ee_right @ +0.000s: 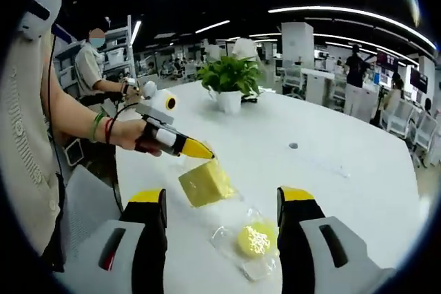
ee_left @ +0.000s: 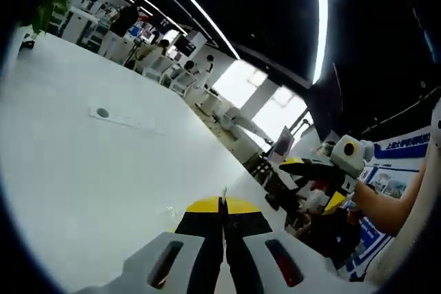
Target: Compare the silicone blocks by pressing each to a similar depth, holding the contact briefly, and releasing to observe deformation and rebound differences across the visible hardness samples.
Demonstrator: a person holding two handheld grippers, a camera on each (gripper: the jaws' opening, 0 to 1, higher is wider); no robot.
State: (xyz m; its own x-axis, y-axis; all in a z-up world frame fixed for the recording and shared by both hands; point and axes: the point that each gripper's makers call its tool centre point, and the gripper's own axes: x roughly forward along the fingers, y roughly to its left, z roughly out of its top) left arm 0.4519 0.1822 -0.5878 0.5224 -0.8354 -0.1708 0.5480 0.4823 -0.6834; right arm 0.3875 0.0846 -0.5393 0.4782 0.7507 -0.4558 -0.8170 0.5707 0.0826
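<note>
The big white table (ee_right: 331, 170) takes up most of the right gripper view, spreading from the middle out to 3 o'clock, and in the left gripper view it fills the whole left half (ee_left: 83, 170), tilted hard. Behind it is an open office with desks and ceiling light strips.

A person stands at 9 o'clock in the right gripper view, in a cream knit top, with their arm (ee_right: 76, 118) reaching in toward the center and bands on the wrist.

The right gripper (ee_right: 222, 228) has its jaws wide open, yellow-tipped and rising from 7 and 5 o'clock, and nothing is between them that they're gripping. The left gripper (ee_right: 205, 154) comes in from 9 o'clock in that same view, held in the person's hand, with its yellow tip looking closed and right at the top edge of the yellow block (ee_right: 205, 184). I can't tell if it's actually pinching the bag there. In the left gripper view its own jaws (ee_left: 222, 204) are pressed together at 6 o'clock with a thin sliver of something clear poking up between the tips.

The potted plant (ee_right: 231, 84) sits on the table at 12 o'clock, well away from the samples.

The yellow block, in a clear bag, lies just left of center. The round yellow piece (ee_right: 256, 240), also bagged, sits at 5 o'clock between the right jaws, near the block but apart from it.

There's a small round port (ee_right: 293, 146) in the table at 2 o'clock.
</note>
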